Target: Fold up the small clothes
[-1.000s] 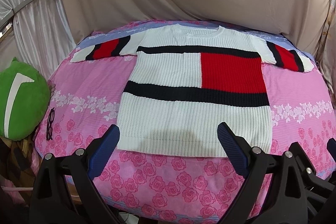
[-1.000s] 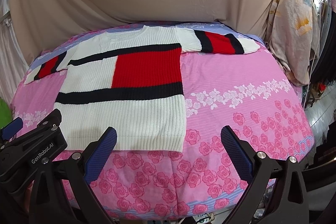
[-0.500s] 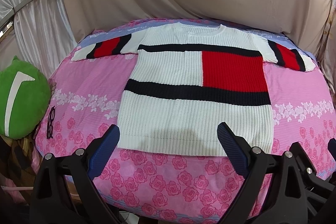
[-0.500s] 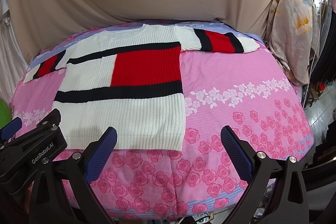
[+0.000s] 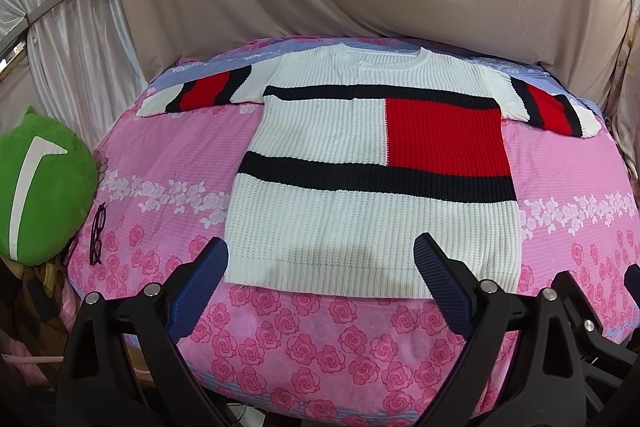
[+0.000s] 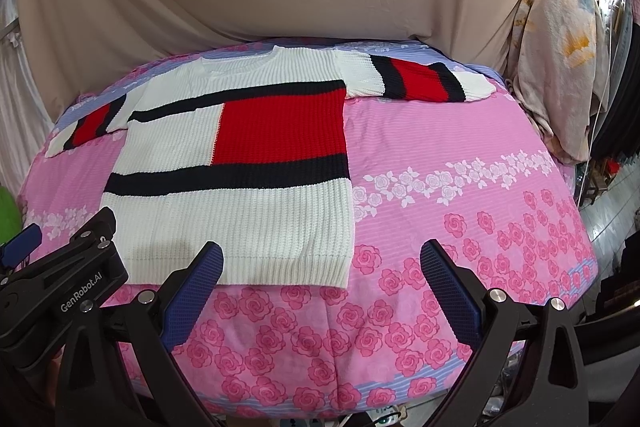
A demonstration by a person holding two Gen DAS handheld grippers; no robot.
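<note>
At the bottom of both views, the left tongs (image 5: 320,267) and right tongs (image 6: 322,269) gape wide and empty over the hem of the knit sweater (image 5: 360,187), which lies flat mid-frame on the rose-print bed (image 6: 460,155). Best pinch each sleeve (image 6: 416,81) at its cuff, upper frame, folding inward evenly.

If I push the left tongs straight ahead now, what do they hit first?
Probably the sweater's near hem: the open left tongs point at it with nothing between. Depth is unclear, so they could touch the pink bedsheet first.
</note>
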